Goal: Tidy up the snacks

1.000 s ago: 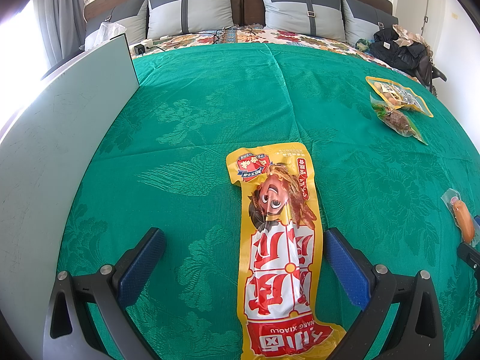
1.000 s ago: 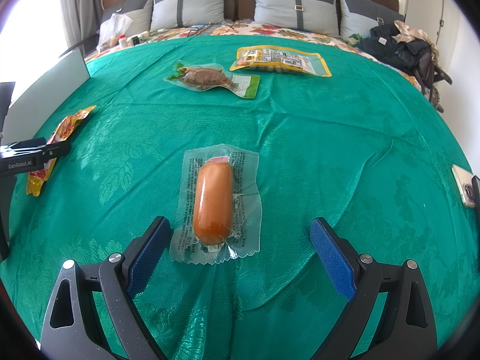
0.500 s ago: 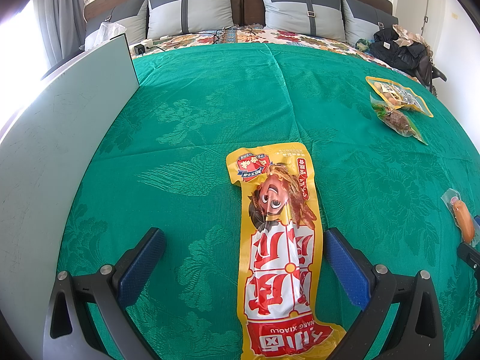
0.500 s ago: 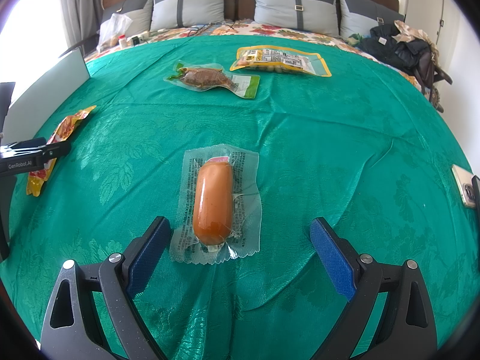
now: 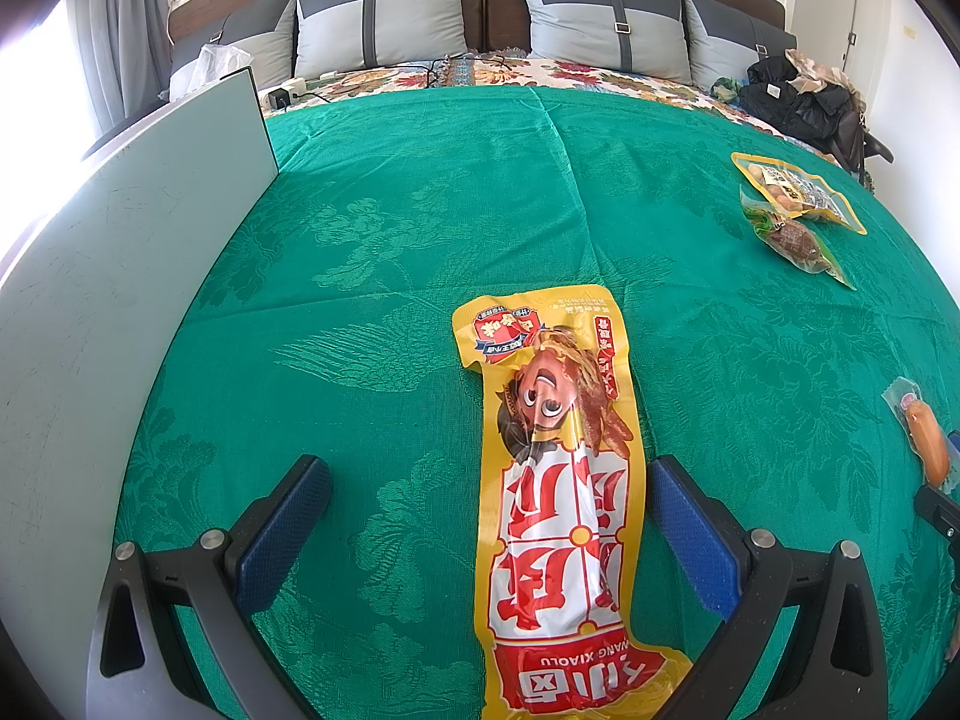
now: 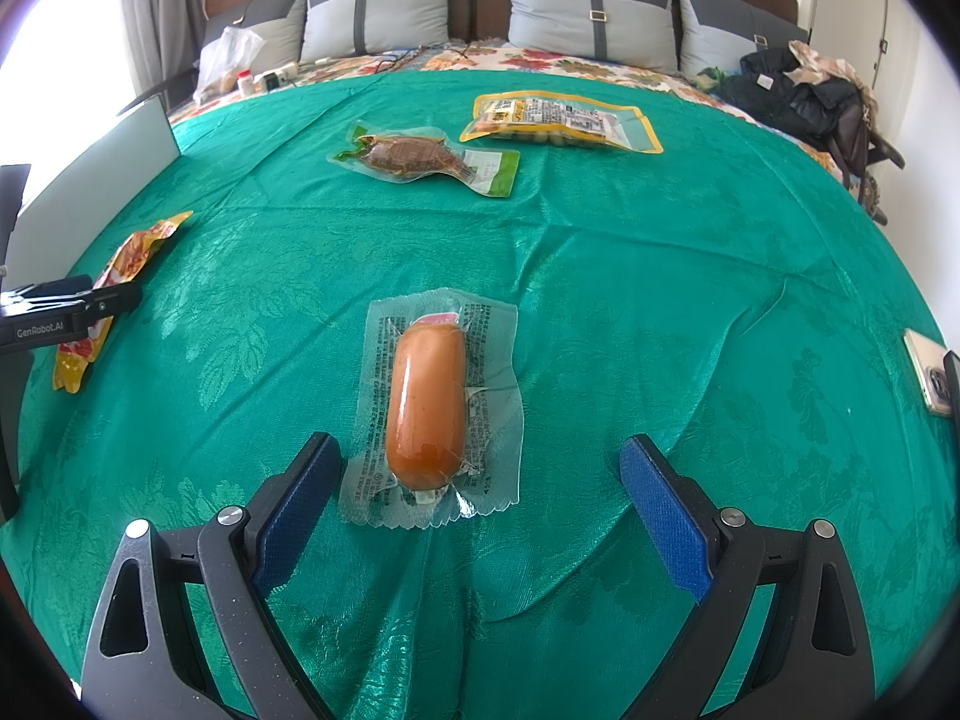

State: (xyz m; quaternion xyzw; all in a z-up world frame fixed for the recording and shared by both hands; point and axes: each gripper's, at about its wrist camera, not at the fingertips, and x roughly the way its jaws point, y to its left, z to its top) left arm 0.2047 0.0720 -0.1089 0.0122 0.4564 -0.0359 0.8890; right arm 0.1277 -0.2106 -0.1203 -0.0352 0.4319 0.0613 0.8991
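Observation:
A long yellow and red snack packet point(image 5: 561, 492) lies flat on the green cloth, between the wide-open fingers of my left gripper point(image 5: 480, 510), nearer the right finger; it also shows in the right wrist view point(image 6: 114, 294). An orange sausage in a clear wrapper point(image 6: 427, 405) lies between the wide-open fingers of my right gripper point(image 6: 480, 492), nearer the left finger; it also shows in the left wrist view point(image 5: 927, 441). A brown vacuum-packed snack point(image 6: 420, 157) and a yellow pouch point(image 6: 561, 120) lie farther back.
A pale grey board point(image 5: 108, 276) stands along the left edge of the green cloth point(image 6: 660, 276). A phone point(image 6: 930, 372) lies at the right edge. Pillows point(image 5: 606, 15), a plastic bag point(image 6: 231, 57) and dark clothes point(image 6: 798, 90) are at the back.

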